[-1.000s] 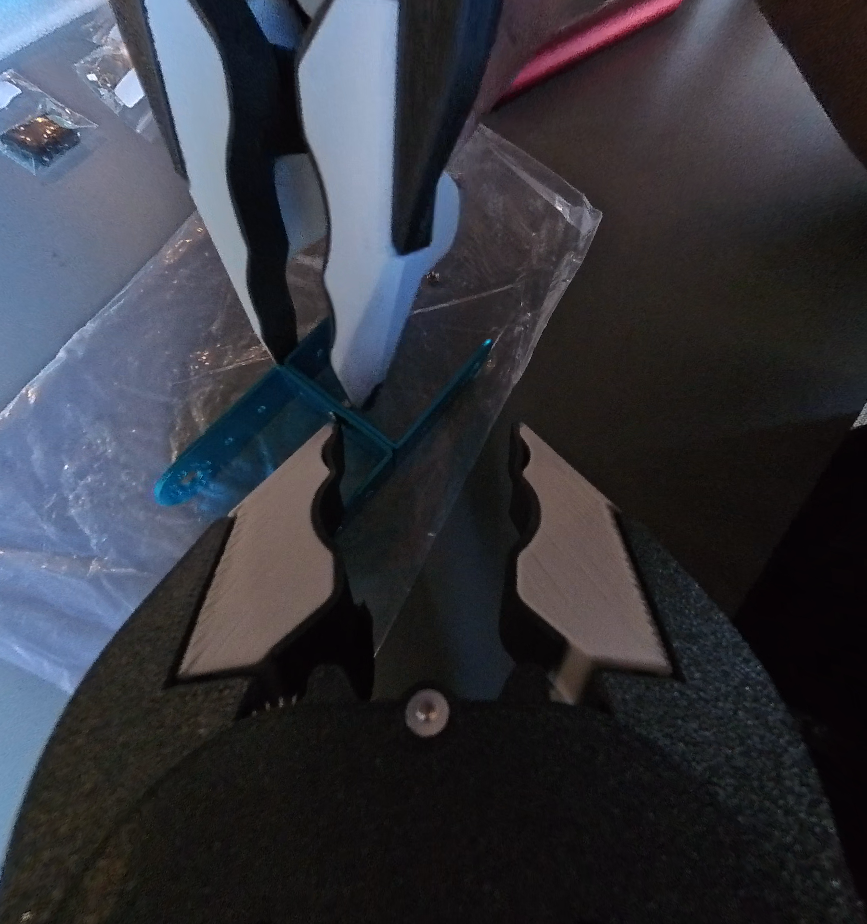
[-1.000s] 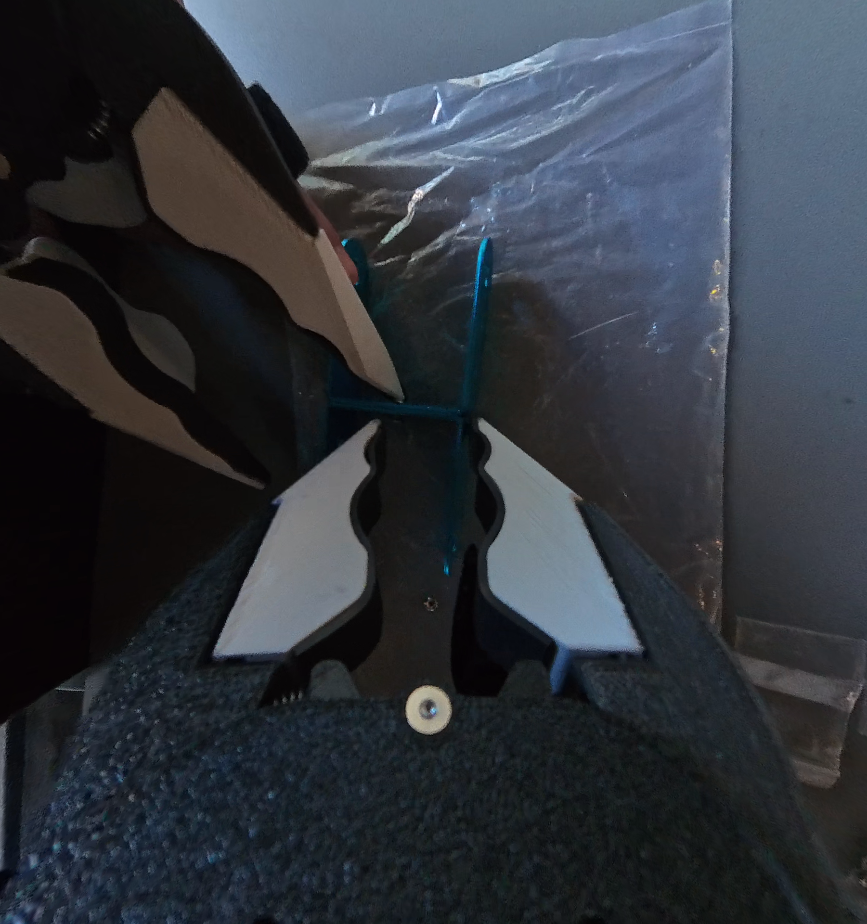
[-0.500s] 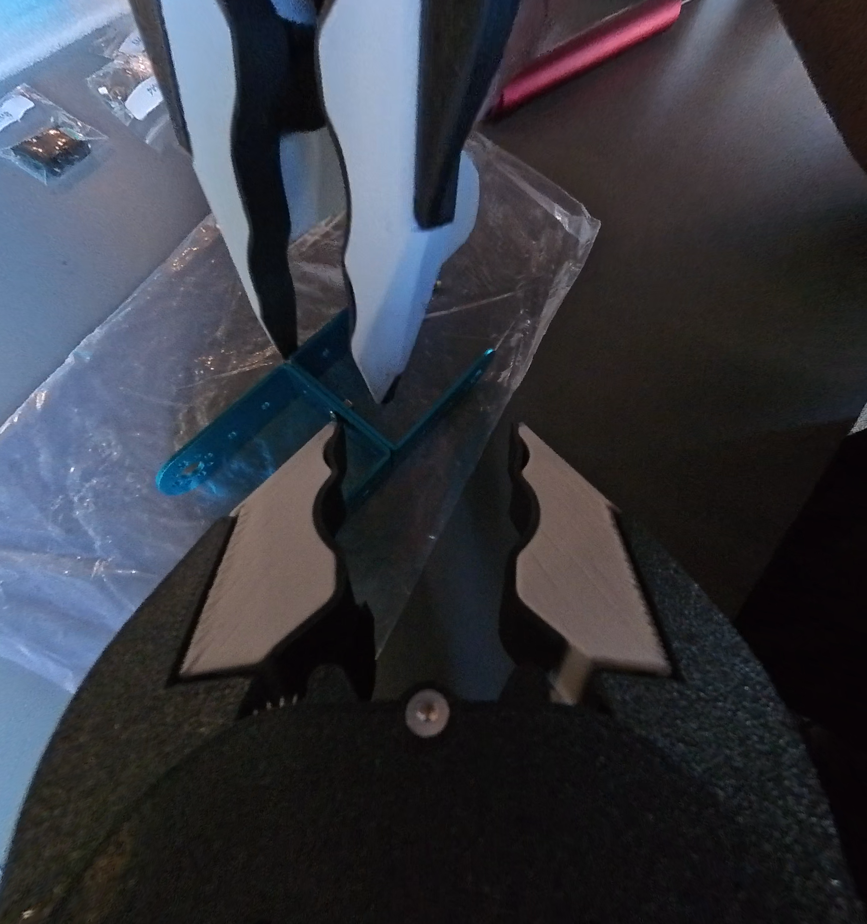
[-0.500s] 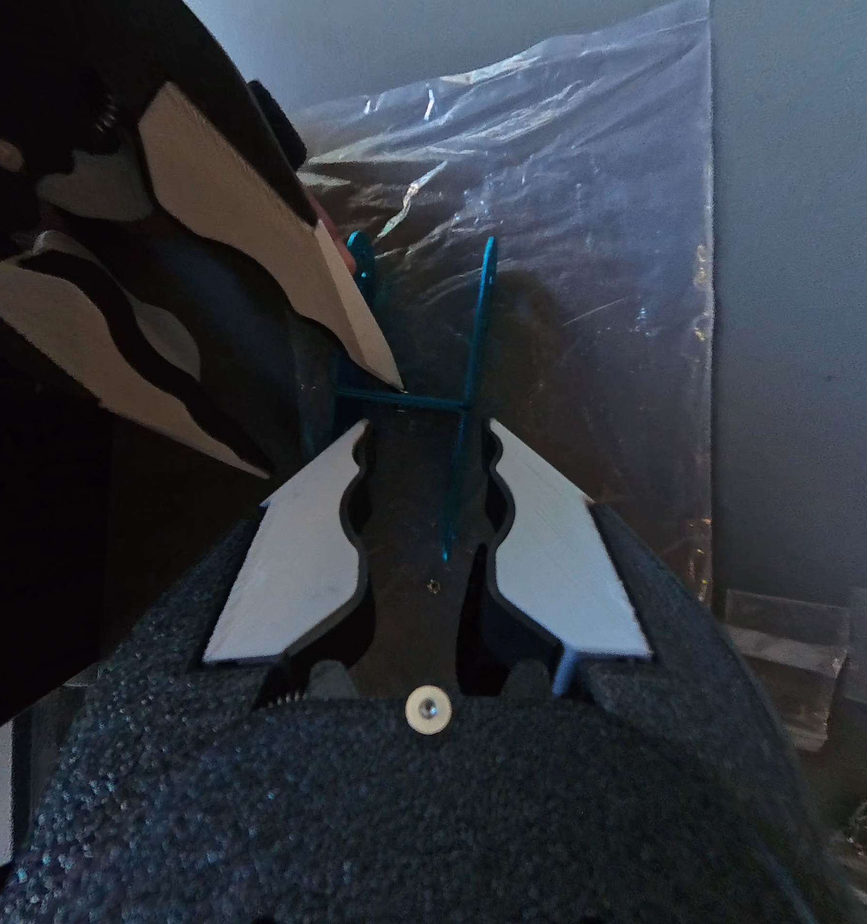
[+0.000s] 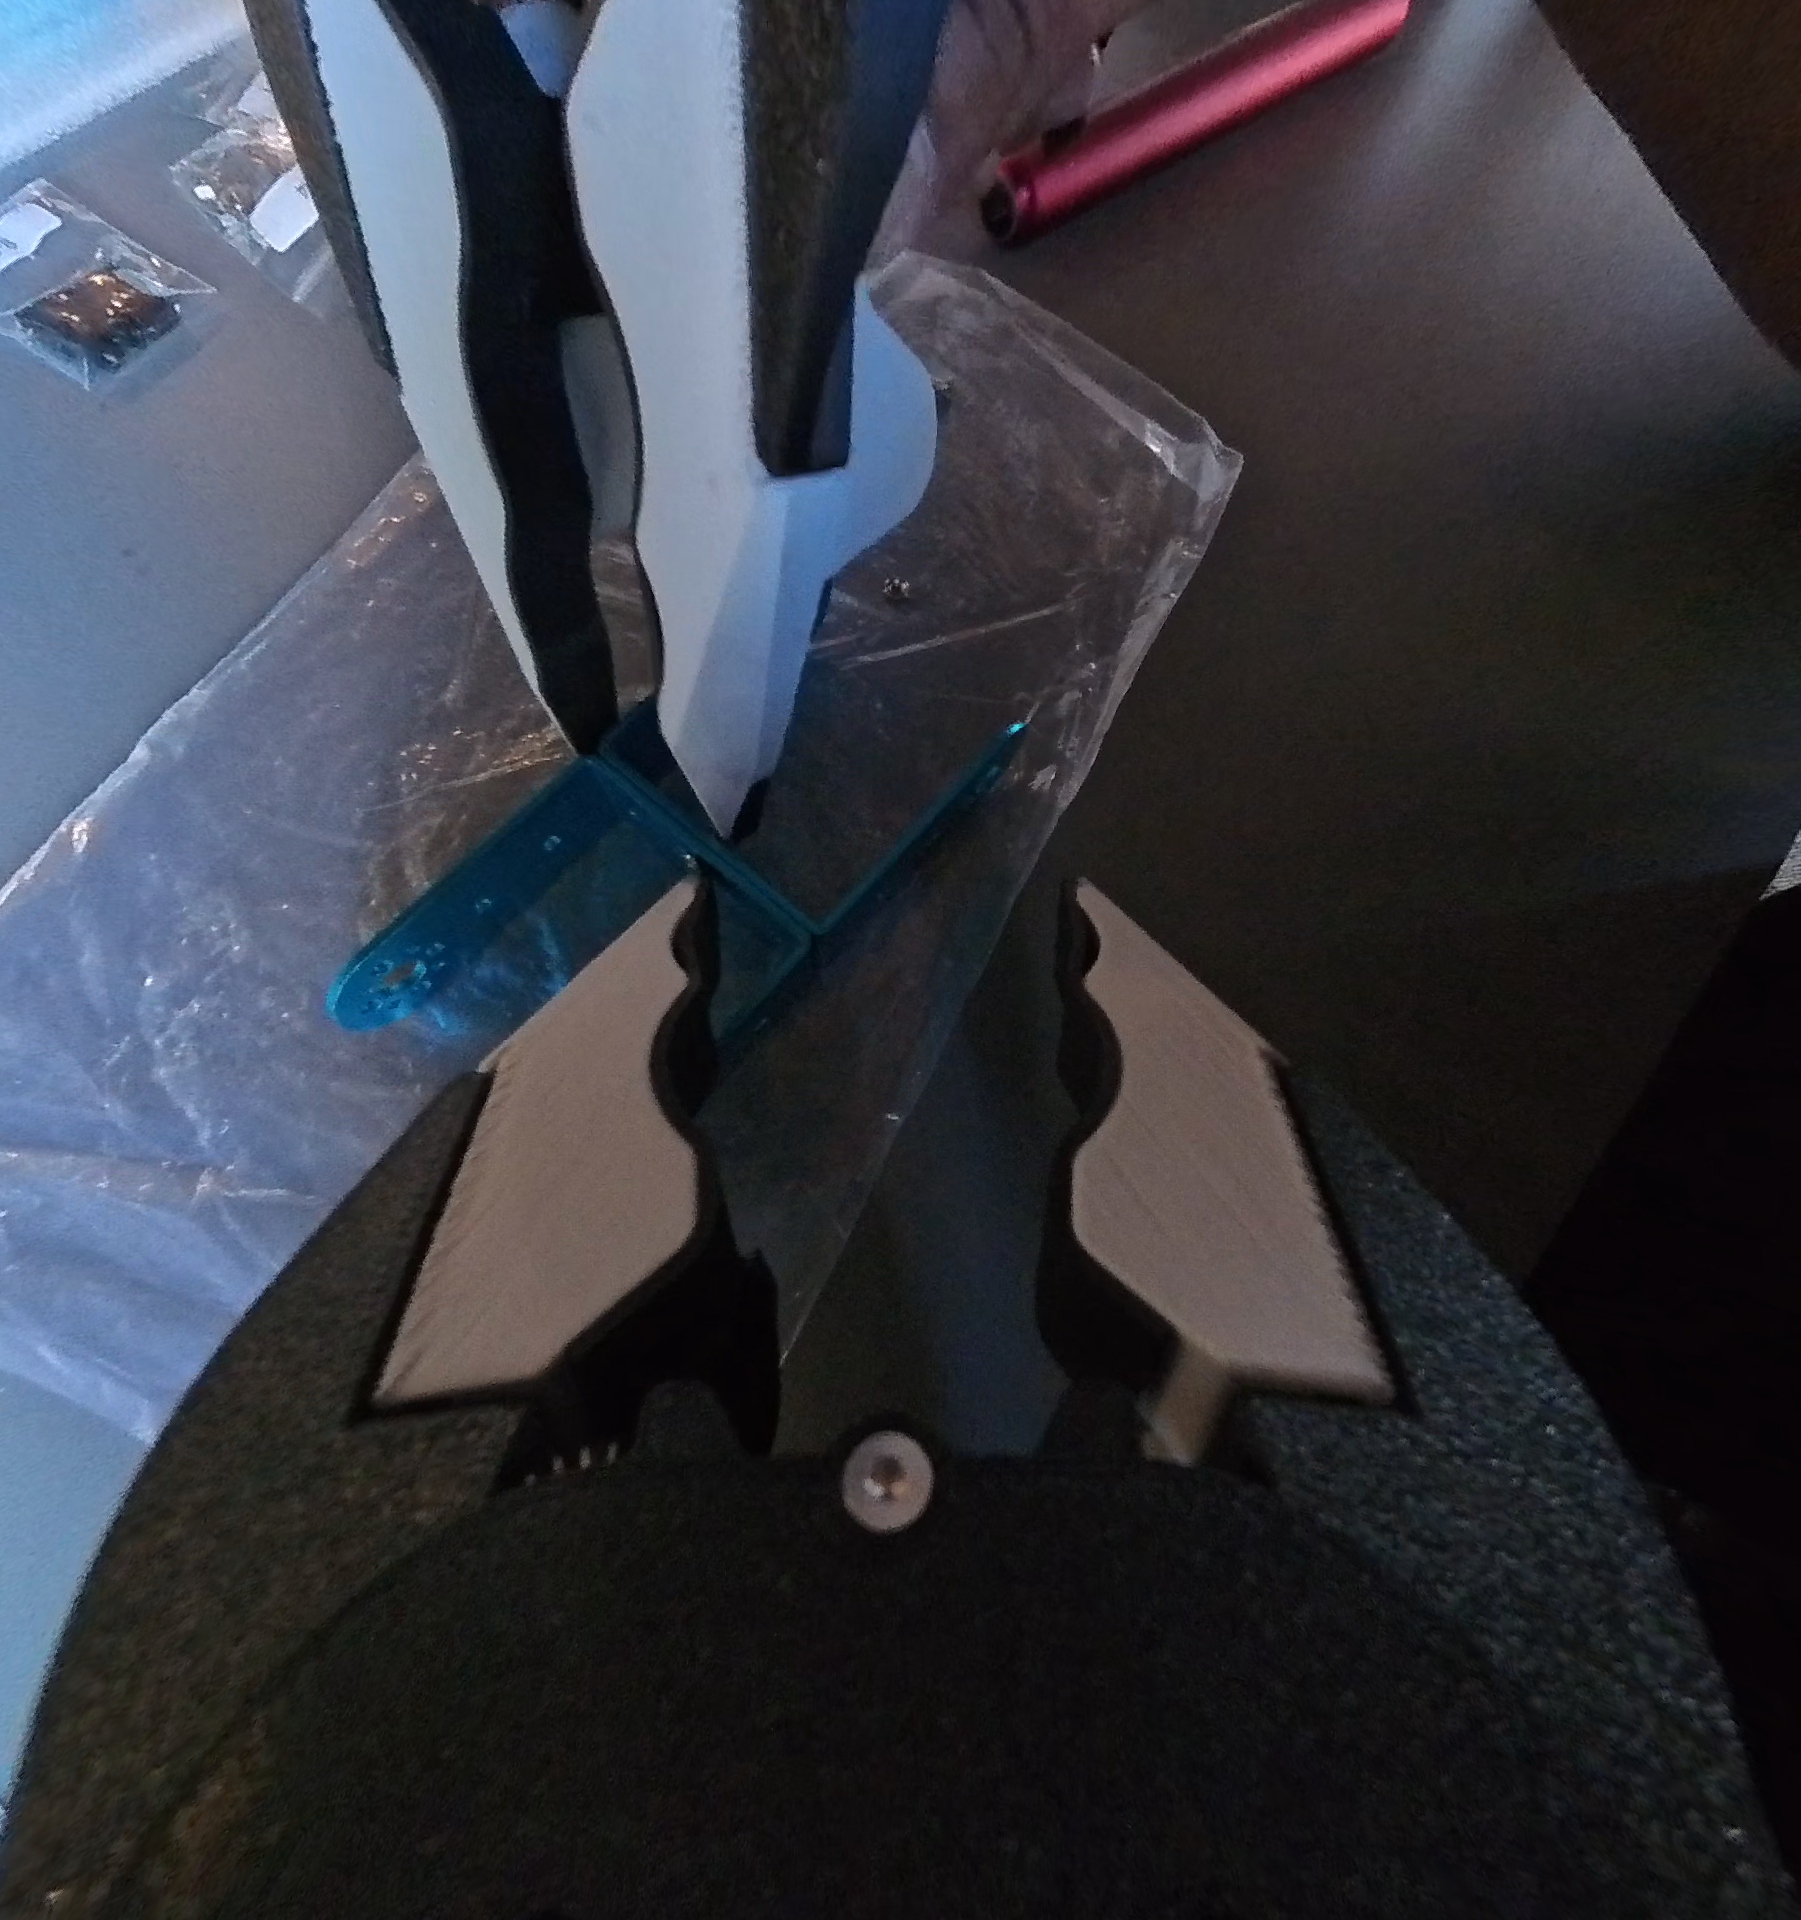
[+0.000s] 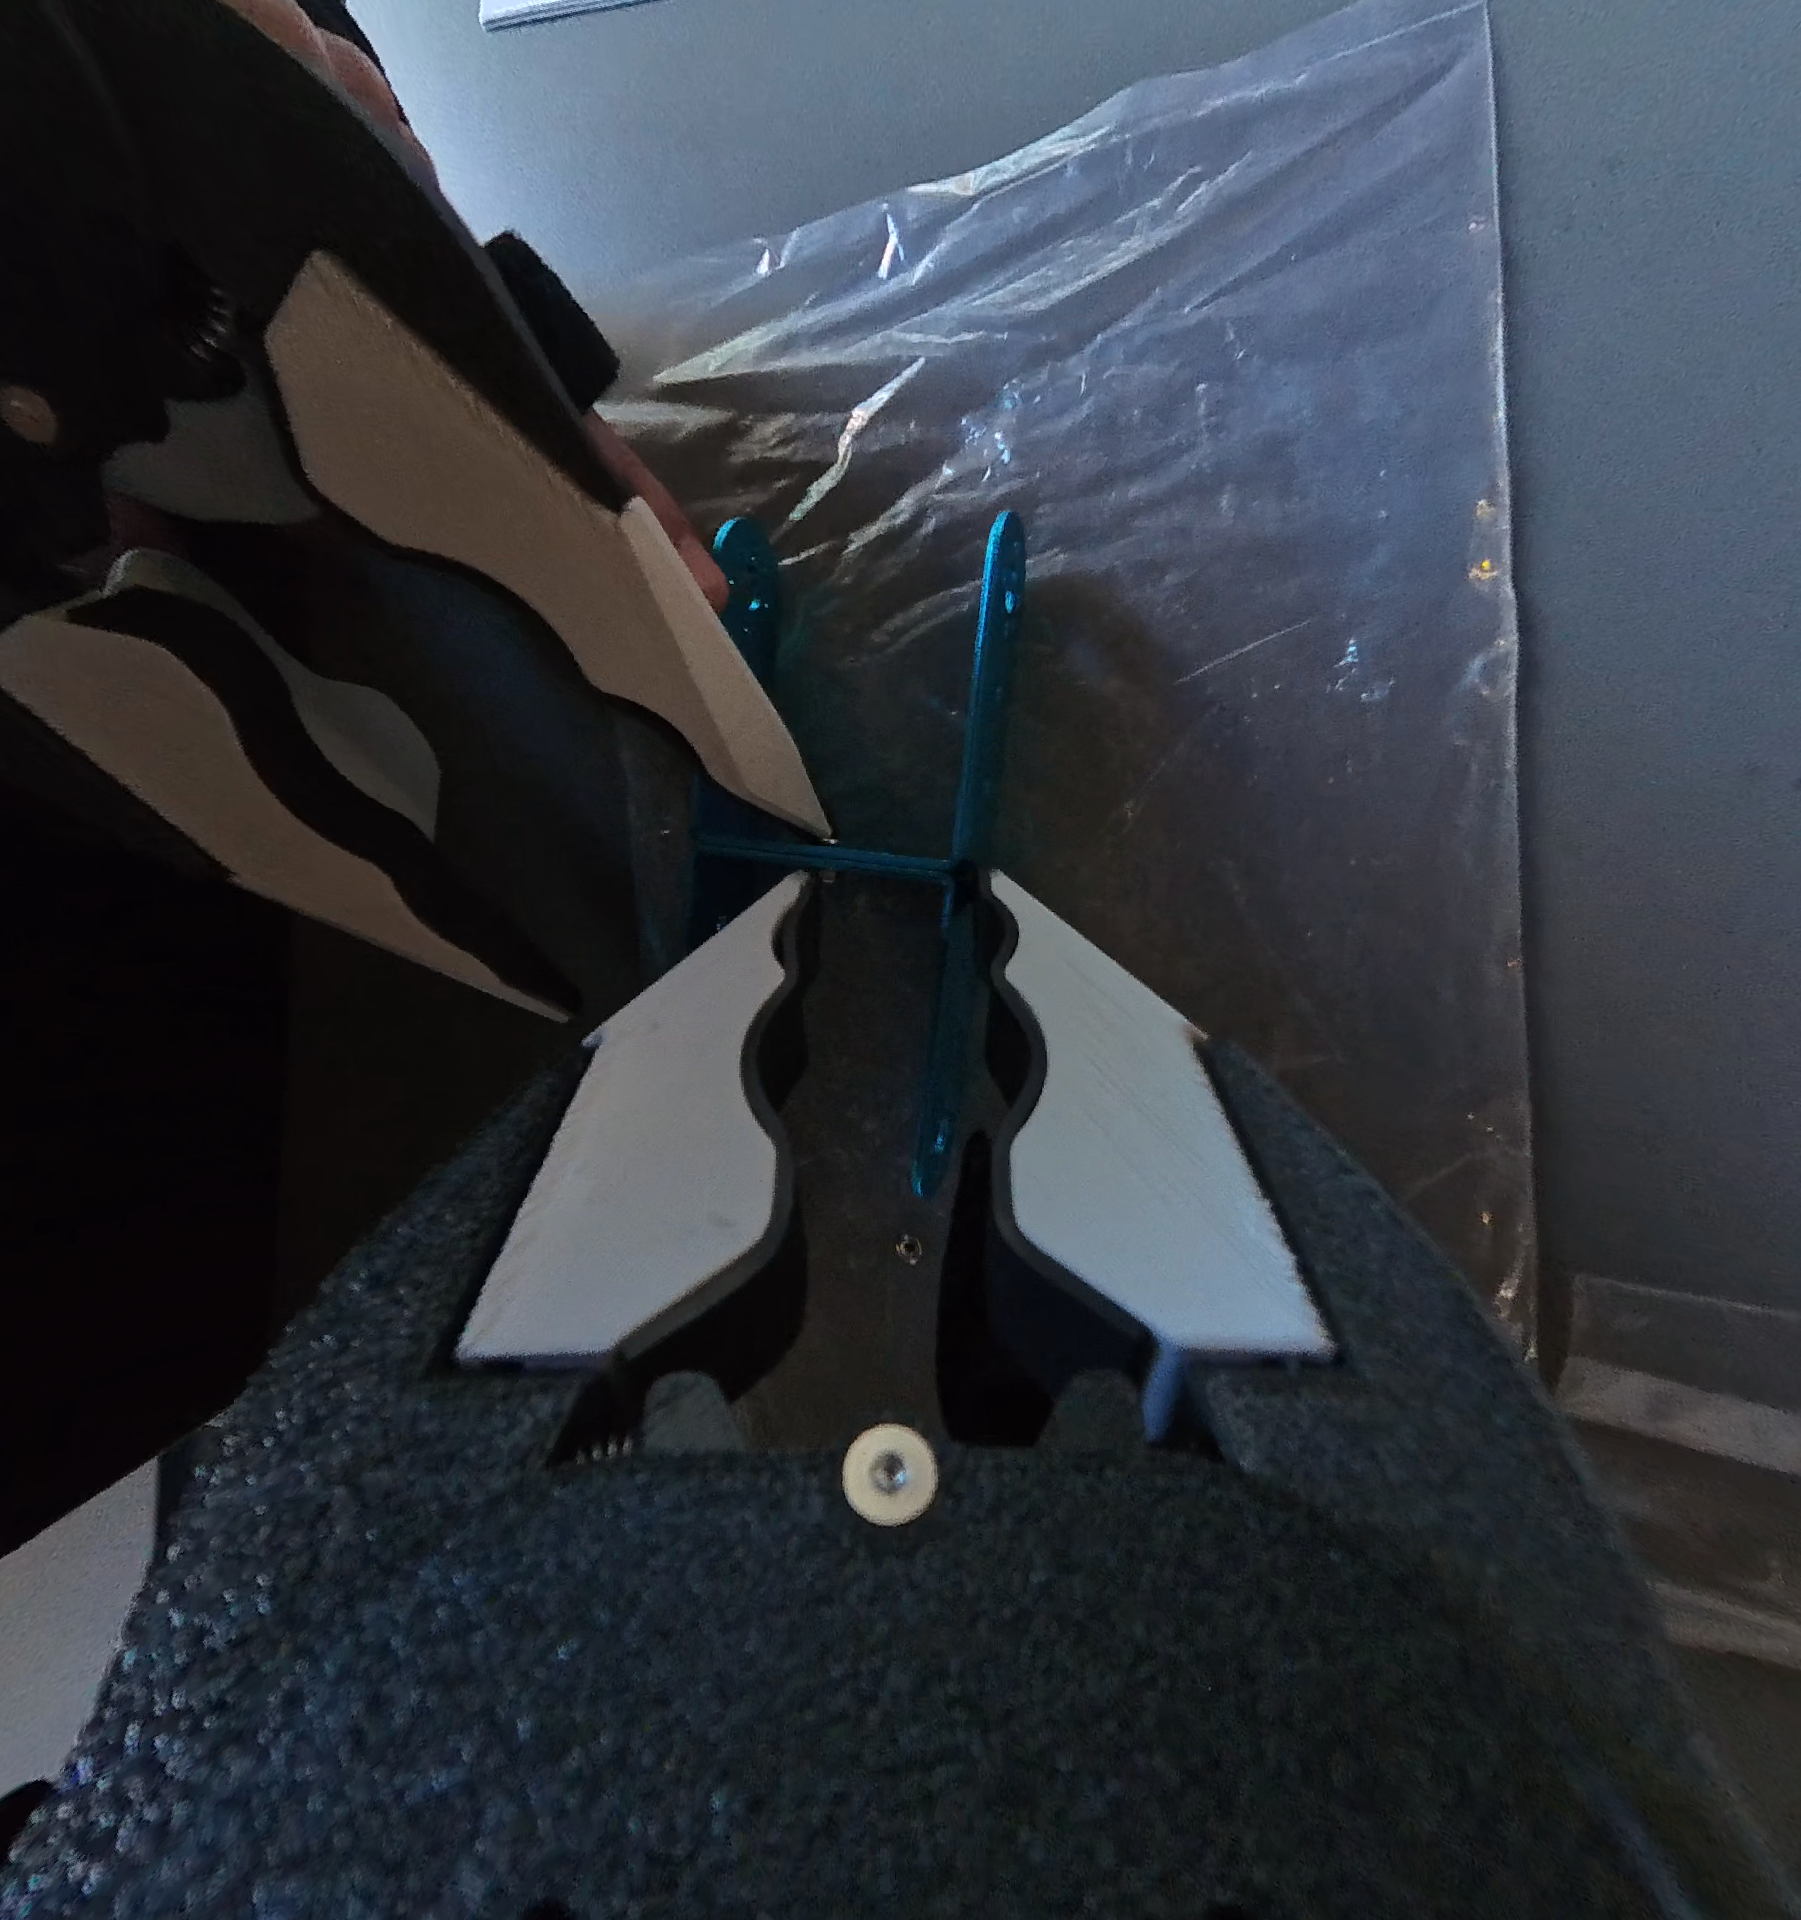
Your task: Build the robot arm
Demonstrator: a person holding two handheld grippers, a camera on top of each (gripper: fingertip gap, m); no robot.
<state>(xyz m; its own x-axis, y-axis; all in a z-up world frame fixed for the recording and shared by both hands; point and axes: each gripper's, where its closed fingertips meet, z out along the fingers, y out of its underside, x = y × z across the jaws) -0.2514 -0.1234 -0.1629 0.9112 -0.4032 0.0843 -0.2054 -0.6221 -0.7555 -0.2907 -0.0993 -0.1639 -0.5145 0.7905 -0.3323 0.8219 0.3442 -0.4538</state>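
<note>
Left wrist view: my left gripper (image 5: 880, 904) spread wide, gripping nothing, blue U-shaped bracket (image 5: 584, 862) upon clear plastic bag (image 5: 200, 987) just beyond its fingertips, right wrist view: my right gripper (image 6: 896, 883) parted, bracket's crossbar (image 6: 854, 857) at its tips, unclamped.

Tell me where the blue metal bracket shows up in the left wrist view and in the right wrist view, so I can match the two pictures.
Left wrist view: the blue metal bracket sits at centre, just ahead of the left gripper, on the clear plastic bag.
Right wrist view: the bracket stands at centre, ahead of the right gripper, one arm running back between its fingers.
Shared landmark: the clear plastic bag under the bracket.
</note>
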